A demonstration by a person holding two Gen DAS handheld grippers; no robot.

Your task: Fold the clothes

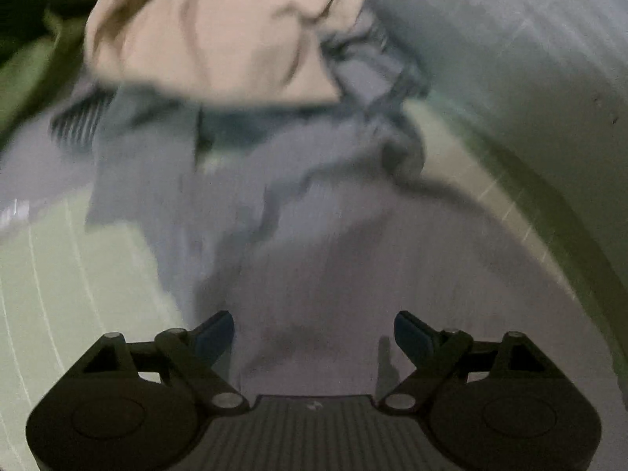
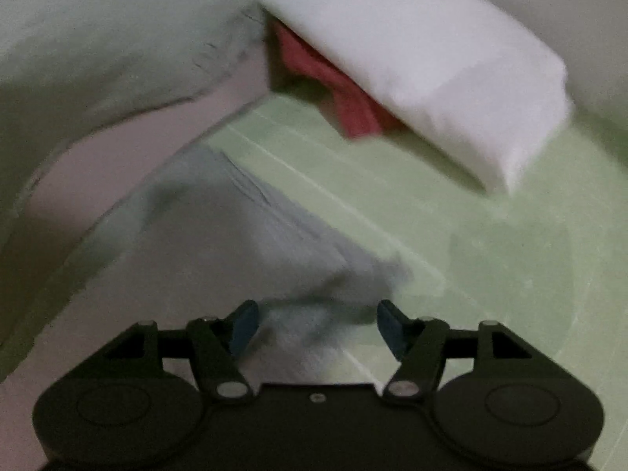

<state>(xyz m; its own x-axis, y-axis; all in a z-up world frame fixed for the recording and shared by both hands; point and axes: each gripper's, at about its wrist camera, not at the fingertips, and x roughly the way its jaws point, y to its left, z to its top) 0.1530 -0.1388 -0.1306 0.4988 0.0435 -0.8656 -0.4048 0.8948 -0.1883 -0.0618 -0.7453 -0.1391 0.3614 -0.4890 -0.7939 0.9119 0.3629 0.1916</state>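
A grey-blue garment (image 1: 274,204) lies crumpled on the pale green sheet (image 1: 78,282), with a beige garment (image 1: 219,35) on its far end. My left gripper (image 1: 314,337) hovers over the near part of the grey cloth, jaws wide apart, nothing between them. In the right wrist view a corner of the grey-blue garment (image 2: 251,227) lies on the green sheet (image 2: 451,243). My right gripper (image 2: 317,324) is open just above that corner, with cloth showing between the fingers but not pinched.
A white pillow (image 2: 443,66) lies at the far right with a red cloth (image 2: 333,82) tucked under it. A dark green cloth (image 1: 27,51) sits at the far left. A pale wall (image 1: 510,39) runs along the bed's edge.
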